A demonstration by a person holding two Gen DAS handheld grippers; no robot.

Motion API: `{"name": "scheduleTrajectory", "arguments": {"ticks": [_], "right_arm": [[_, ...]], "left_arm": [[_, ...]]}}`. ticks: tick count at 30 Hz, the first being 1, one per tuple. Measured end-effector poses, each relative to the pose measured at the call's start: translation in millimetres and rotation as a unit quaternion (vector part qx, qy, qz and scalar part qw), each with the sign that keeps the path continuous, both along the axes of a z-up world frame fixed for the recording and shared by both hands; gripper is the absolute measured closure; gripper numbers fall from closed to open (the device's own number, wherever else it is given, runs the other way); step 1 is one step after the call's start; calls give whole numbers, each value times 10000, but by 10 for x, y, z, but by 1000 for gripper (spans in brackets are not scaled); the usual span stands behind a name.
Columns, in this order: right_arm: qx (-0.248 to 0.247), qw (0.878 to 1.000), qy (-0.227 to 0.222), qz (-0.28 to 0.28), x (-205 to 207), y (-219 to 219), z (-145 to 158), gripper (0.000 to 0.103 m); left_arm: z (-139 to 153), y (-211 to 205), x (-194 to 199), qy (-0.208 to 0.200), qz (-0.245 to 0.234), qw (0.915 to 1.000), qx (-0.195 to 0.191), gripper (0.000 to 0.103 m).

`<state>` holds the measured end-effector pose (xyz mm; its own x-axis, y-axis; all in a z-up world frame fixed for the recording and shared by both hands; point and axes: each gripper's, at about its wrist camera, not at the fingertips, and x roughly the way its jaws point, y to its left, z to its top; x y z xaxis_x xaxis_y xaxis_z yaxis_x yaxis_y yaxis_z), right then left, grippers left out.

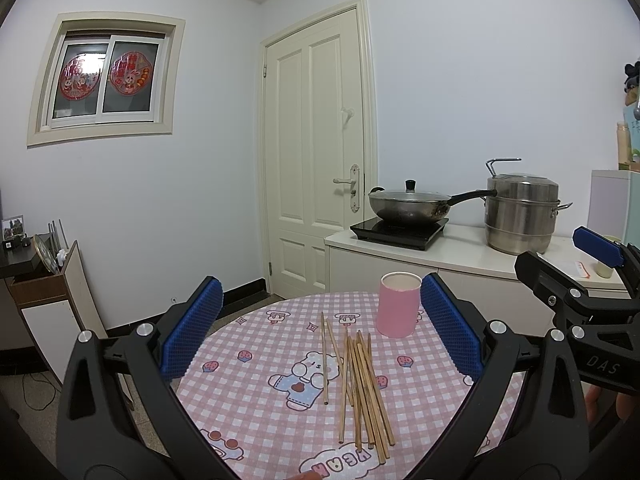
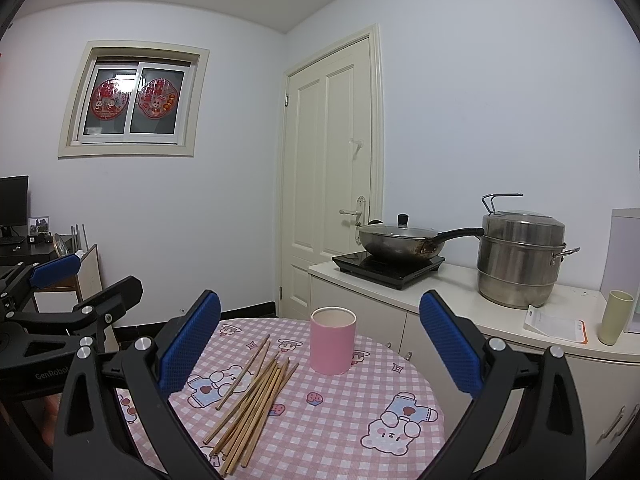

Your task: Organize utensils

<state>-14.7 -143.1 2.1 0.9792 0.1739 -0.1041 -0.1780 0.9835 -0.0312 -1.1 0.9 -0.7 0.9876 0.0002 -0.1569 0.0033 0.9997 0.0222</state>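
Several wooden chopsticks (image 1: pixel 362 388) lie in a loose pile on a small round table with a pink checked cloth (image 1: pixel 256 416). A pink cylindrical cup (image 1: pixel 399 305) stands upright just beyond them, open and empty as far as I see. My left gripper (image 1: pixel 320 332) is open and empty, held above the table's near side. In the right wrist view the chopsticks (image 2: pixel 256 396) lie left of the cup (image 2: pixel 332 341), and my right gripper (image 2: pixel 320 344) is open and empty above the table (image 2: pixel 344 432). Each gripper shows at the edge of the other's view.
A white counter (image 2: pixel 440 300) behind the table holds an induction hob with a lidded wok (image 2: pixel 396 242), a steel steamer pot (image 2: pixel 520 258), a pale green cup (image 2: pixel 616 322) and a paper packet. A cream door (image 1: pixel 316 160) is behind. A dark desk and shelf stand at left.
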Motion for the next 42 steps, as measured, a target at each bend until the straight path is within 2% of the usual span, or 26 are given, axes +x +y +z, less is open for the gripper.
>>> {"name": "scheduleTrajectory", "arguments": {"ticks": [26, 36, 42], "right_arm": [[-33, 9999, 142, 26, 107, 35, -106, 7], [-167, 9986, 480, 114, 346, 136, -288, 7], [-319, 9945, 986, 136, 645, 212, -492, 7]], "left_arm": [[-113, -1, 111, 168, 75, 9998, 78, 6], [-279, 78, 324, 541, 174, 9984, 38, 6], [-547, 233, 649, 1268, 89, 9919, -83, 6]]}}
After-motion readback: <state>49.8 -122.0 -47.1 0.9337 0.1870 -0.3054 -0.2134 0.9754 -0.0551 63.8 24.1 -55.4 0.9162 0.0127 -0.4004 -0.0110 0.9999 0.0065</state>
